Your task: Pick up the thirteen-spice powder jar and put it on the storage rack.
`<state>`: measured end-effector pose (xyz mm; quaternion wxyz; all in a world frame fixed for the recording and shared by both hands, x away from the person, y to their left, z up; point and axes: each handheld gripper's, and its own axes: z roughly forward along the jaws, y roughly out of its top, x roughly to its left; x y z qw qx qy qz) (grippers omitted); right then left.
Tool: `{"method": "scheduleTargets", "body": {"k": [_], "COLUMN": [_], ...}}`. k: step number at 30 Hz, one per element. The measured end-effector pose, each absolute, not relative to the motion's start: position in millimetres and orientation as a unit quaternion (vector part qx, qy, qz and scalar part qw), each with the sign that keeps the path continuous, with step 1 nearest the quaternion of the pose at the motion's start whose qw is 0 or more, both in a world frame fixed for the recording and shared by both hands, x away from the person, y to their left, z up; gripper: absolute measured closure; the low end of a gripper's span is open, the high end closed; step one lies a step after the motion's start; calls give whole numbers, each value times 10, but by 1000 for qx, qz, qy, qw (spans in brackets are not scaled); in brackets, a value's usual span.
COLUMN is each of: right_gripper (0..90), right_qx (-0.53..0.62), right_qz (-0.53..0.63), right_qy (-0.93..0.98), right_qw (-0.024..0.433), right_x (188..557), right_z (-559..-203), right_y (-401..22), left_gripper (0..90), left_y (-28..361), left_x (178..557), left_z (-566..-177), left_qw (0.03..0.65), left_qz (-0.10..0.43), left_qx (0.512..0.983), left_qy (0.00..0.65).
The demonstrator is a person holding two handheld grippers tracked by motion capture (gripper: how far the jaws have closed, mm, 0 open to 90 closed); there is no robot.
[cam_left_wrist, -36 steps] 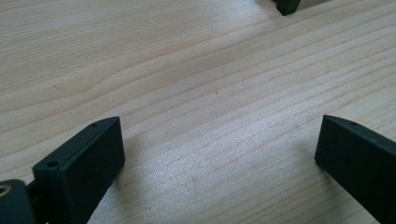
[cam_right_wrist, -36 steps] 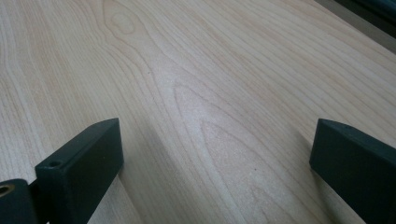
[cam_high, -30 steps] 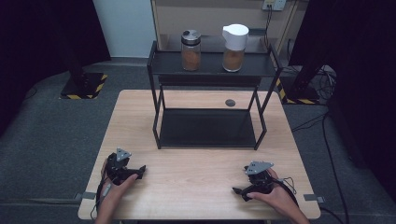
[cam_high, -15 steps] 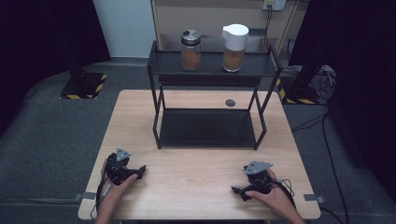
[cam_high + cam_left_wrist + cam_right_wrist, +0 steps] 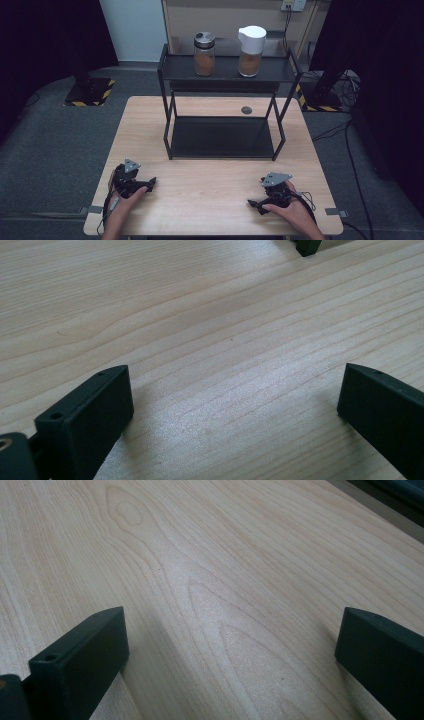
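1. Here, in the high view, the left tongs (image 5: 141, 184) rest on the near left part of the wooden desk (image 5: 210, 187), held by a hand (image 5: 122, 210) that comes in from the near edge. Their tips point right, toward the middle of the desk.
2. The right tongs (image 5: 256, 204) rest on the near right part of the desk, held by the other hand (image 5: 295, 215), with their tips pointing left.
3. The two tongs lie well apart, with bare wood between them.
4. Farther off stands a black two-level rack (image 5: 222, 117). On its top shelf sit a glass jar with a metal lid (image 5: 204, 54) on the left and a jar with a white lid (image 5: 250, 44) on the right, both holding brown contents.
5. A small dark round disc (image 5: 246, 110) lies on the desk under the rack, toward the far edge.
6. No label or writing can be read on the jars.
7. The left gripper view adds what the high view cannot settle: the left tongs (image 5: 235, 400) are spread wide, released, with nothing but wood grain between them. A black rack foot (image 5: 308, 246) shows at the far edge.
8. The right gripper view shows the right tongs (image 5: 230, 640) likewise spread wide and released over bare wood, with the desk's edge at the far right corner.
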<state>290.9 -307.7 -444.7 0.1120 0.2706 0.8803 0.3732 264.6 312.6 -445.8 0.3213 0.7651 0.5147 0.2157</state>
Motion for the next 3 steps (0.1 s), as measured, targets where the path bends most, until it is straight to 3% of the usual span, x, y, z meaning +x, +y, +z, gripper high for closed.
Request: {"method": "scheduleTargets", "body": {"k": [3], "right_gripper": [14], "right_qx": [271], "right_qz": [373], "right_qy": [880], "right_qw": [112], "right_x": [2910], "right_z": [-4448], "right_y": [-3078], "left_gripper": [3], "left_y": [3126], "left_x": [2646], "left_z": [-4458], "left_qw": [321], "left_qz": [216], "left_qx": [765], "left_qy": [515]}}
